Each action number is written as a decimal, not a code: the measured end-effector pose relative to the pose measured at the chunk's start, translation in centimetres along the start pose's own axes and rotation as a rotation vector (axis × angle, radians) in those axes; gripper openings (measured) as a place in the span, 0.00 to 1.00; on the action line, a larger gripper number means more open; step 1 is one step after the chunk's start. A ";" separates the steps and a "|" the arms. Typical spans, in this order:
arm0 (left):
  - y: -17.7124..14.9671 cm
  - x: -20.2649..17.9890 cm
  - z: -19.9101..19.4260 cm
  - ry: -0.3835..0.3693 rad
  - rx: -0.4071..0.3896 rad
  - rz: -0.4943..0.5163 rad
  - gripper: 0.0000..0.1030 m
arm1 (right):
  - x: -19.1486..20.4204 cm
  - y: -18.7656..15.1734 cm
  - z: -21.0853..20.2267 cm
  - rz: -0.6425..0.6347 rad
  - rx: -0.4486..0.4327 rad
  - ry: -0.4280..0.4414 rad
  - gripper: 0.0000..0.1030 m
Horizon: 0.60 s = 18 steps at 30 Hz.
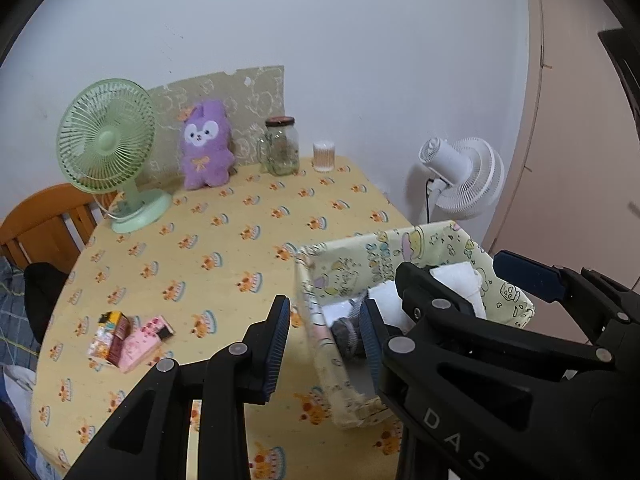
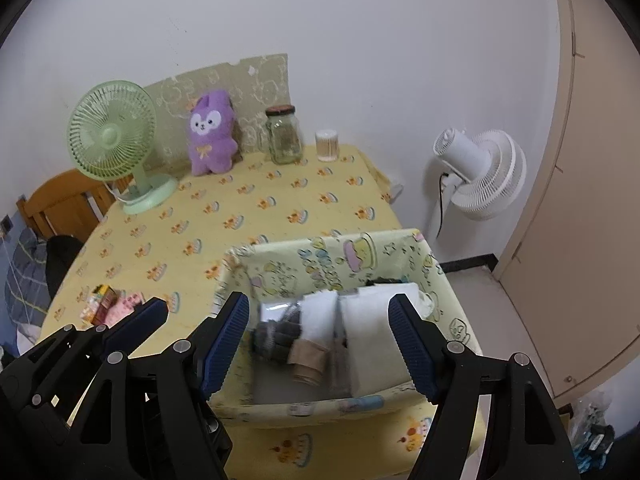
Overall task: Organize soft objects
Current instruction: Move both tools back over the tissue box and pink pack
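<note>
Yellow cloth (image 1: 240, 240) bare mid-table; bin (image 2: 448, 292) at near edge; two fans; both grippers (image 1: 326, 344) (image 2: 320, 344) wide, empty.

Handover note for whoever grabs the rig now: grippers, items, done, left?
Left gripper: open, empty, straddling the bin left wall.
Right gripper: open, empty, over the bin.
In the bin: white cloths, grey sock, beige sock.
Purple plush sits at the table's back, by the green fan.
Left: possibly the plush.
</note>
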<state>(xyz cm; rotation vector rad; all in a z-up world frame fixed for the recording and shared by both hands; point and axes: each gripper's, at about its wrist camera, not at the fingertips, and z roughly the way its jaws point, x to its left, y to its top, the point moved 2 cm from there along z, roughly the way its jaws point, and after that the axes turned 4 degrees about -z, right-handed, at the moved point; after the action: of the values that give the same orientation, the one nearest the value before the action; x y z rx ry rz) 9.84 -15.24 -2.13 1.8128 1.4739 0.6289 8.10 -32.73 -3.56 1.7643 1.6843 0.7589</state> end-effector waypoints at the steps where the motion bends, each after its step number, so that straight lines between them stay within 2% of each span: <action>1: 0.1 0.3 -0.2 0.001 -0.004 0.000 0.36 | 0.3 0.1 -0.2 0.000 -0.005 -0.001 0.74; 7: 0.0 2.4 -1.5 0.011 -0.023 -0.006 0.36 | 2.7 0.6 -1.2 -0.033 -0.004 -0.005 0.75; 18: 0.1 7.0 -3.4 0.037 -0.064 -0.047 0.36 | 7.3 1.6 -2.4 -0.054 -0.054 0.008 0.76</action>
<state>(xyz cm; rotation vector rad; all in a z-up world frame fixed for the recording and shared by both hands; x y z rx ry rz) 9.04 -7.69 -0.34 1.7215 1.4987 0.6818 7.70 -25.39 -0.75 1.6741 1.6939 0.7817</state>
